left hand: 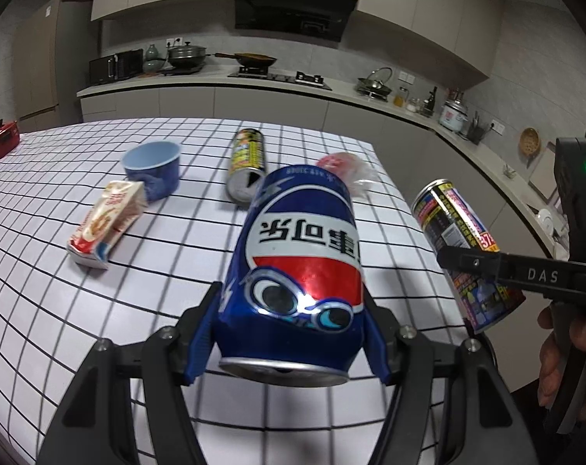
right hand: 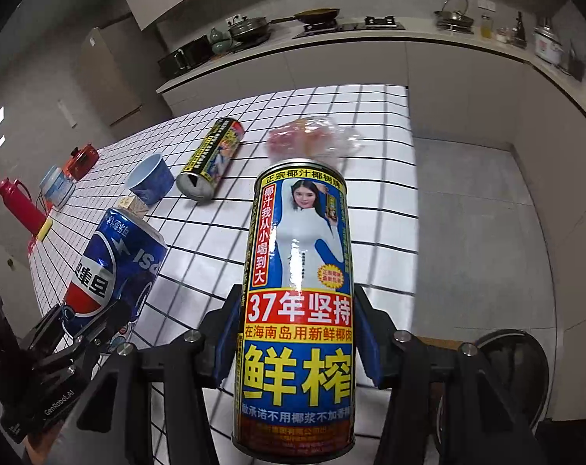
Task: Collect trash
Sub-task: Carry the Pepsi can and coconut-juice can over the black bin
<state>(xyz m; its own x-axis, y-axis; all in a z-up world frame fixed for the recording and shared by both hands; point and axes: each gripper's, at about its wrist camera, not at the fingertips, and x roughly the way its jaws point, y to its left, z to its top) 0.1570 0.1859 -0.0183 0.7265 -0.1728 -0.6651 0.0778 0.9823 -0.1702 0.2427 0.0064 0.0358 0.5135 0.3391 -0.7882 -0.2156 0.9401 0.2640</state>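
Observation:
My left gripper [left hand: 291, 329] is shut on a blue Pepsi can [left hand: 296, 255] and holds it above the checked table [left hand: 60, 310]; the can also shows in the right wrist view [right hand: 114, 263]. My right gripper [right hand: 296, 333] is shut on a tall coconut juice can [right hand: 298, 302], held off the table's right edge; it also shows in the left wrist view [left hand: 467, 248]. On the table lie a second coconut juice can [left hand: 246, 162], a blue paper cup [left hand: 153, 166], a small carton [left hand: 106, 224] and a crumpled plastic wrapper [left hand: 347, 170].
A dark round bin [right hand: 502, 379] stands on the floor below the right gripper. A red thermos [right hand: 19, 209], a tin [right hand: 56, 186] and a red pot [right hand: 81, 159] sit at the table's far left. The kitchen counter [left hand: 254, 85] with cookware runs behind.

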